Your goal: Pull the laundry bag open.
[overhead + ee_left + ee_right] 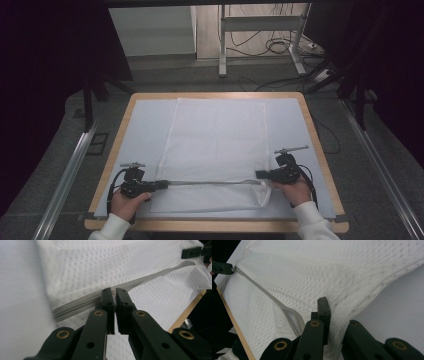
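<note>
A white mesh bag lies flat on the pale mat. A grey zipper runs across its near end. My left gripper is at the zipper's left end, its jaws shut on the small metal zipper pull. My right gripper is at the zipper's right end, shut on the bag's mesh edge; the fabric hides one jaw. The zipper stretches away to the right gripper in the left gripper view. The left gripper appears far off in the right gripper view.
The mat lies on a wooden table whose near edge is close to the hands. Metal rails run along the floor on both sides. A desk frame with loose cables stands behind the table.
</note>
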